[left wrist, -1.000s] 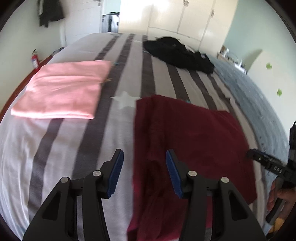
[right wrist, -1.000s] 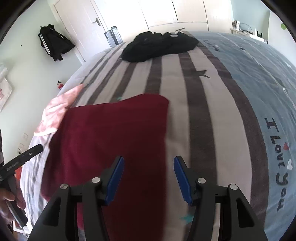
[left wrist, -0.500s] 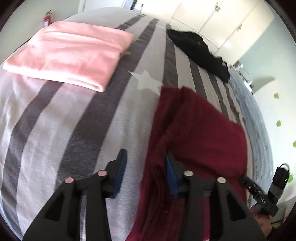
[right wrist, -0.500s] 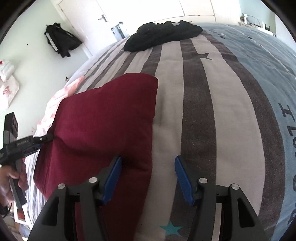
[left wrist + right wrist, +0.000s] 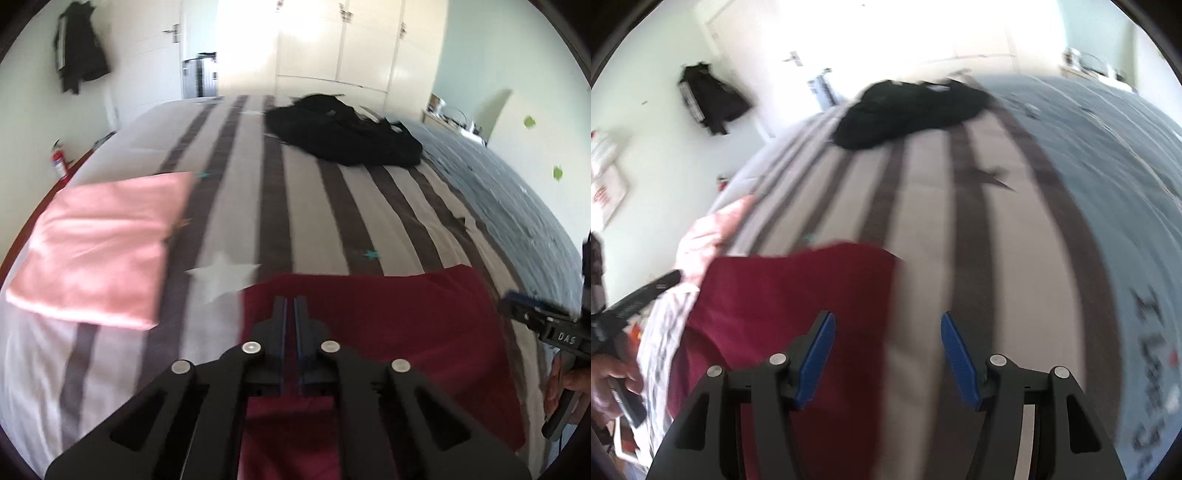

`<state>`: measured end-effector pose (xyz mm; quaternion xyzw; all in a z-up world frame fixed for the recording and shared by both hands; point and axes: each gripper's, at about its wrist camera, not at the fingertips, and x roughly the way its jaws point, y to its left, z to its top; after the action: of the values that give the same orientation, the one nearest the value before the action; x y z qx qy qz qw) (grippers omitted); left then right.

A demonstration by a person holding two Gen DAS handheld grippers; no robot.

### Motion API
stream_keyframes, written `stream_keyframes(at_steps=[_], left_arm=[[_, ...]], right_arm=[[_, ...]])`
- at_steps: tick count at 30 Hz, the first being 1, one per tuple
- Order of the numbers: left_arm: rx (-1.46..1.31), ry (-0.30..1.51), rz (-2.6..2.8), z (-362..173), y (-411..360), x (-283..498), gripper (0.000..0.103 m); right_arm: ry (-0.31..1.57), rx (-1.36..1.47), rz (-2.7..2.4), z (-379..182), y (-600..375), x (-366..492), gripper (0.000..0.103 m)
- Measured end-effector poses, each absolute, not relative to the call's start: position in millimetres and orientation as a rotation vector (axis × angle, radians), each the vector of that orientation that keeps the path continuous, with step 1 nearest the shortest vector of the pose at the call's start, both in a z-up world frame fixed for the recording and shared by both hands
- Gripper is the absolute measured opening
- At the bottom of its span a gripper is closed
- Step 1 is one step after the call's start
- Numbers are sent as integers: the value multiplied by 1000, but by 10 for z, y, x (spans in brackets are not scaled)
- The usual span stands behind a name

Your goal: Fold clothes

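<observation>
Left gripper (image 5: 290, 306) clenched over maroon garment (image 5: 388, 325), grip unclear; right gripper (image 5: 886, 343) closing, nothing pinched. Next: right pinches edge, both lift, fold.

A bedroom in a home: a wide bed (image 5: 295, 206) under a grey-and-white striped cover fills the room, with built-in white wardrobes (image 5: 343, 44) along the far wall, a white door (image 5: 155, 55) beside them and a dark jacket (image 5: 79, 55) hanging on the wall. Folded pink (image 5: 99, 243) and heaped black clothing (image 5: 343, 136) lie on the bed.
</observation>
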<state>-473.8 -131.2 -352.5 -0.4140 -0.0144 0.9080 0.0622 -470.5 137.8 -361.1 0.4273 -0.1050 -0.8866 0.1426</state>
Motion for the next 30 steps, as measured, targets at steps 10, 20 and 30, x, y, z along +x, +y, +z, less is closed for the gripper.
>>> stream_keyframes(at_steps=[10, 20, 30], left_arm=[[-1222, -536, 2712, -4023, -1703, -4837, 2], [-1298, -606, 2896, -3835, -2083, -4843, 6], [-1289, -223, 2695, -3844, -1541, -5054, 6]], right_arm=[[-279, 1188, -2633, -4051, 1176, -5015, 46], [-163, 1216, -2667, -3911, 1357, -5019, 59], [-105, 1140, -2622, -3573, 973, -5022, 60]])
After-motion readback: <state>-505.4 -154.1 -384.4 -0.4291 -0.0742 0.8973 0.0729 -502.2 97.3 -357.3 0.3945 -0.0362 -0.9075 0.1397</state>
